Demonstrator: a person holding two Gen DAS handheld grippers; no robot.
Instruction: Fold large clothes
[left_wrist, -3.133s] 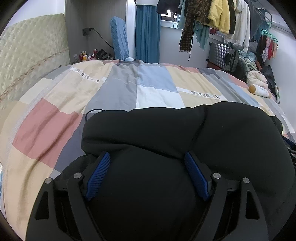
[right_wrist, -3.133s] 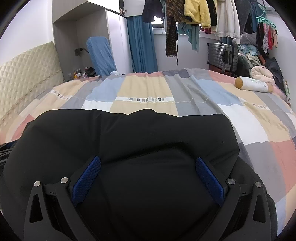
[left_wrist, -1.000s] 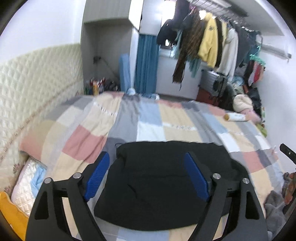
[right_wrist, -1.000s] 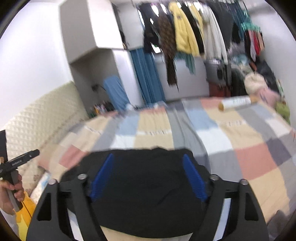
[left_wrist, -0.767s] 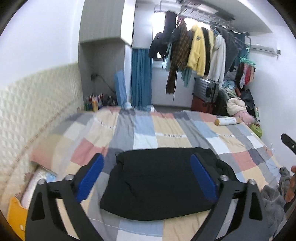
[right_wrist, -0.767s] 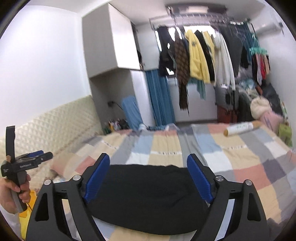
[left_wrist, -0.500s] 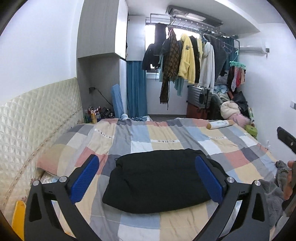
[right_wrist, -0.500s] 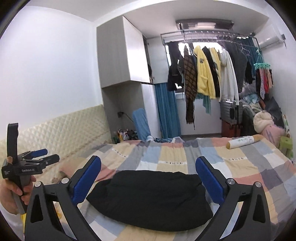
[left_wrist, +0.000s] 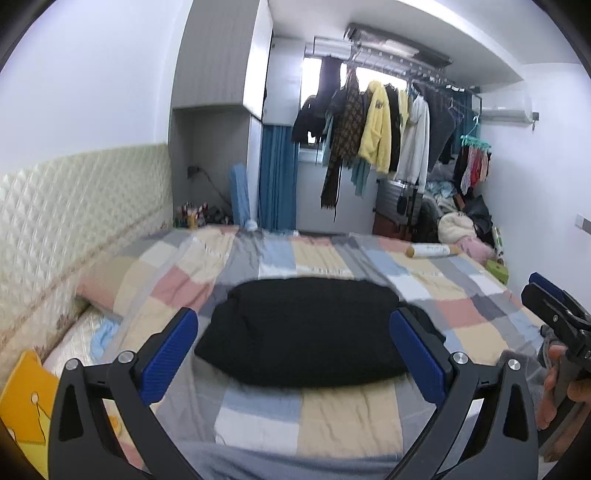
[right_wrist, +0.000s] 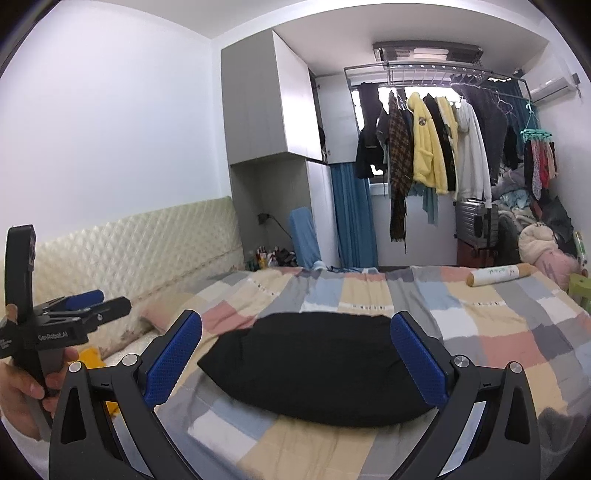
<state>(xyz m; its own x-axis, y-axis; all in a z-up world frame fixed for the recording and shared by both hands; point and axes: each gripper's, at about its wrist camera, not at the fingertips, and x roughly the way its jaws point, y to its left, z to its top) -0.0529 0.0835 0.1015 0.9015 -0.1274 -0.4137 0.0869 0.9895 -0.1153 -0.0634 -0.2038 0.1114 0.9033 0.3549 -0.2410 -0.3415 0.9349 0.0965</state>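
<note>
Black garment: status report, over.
Left gripper open, empty. Right gripper open, empty. Black garment folded on bed, untouched. Nothing in the way.

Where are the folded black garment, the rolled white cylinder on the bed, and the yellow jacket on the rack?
Folded black garment (left_wrist: 303, 328): left wrist view, middle of its top surface.
Rolled white cylinder (right_wrist: 496, 274): right wrist view, middle of its side.
Yellow jacket (right_wrist: 424, 147): right wrist view, chest panel.

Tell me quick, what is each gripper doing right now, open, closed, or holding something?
Left gripper: open, holding nothing; the black garment lies on the bed beyond it.
Right gripper: open, holding nothing.
</note>
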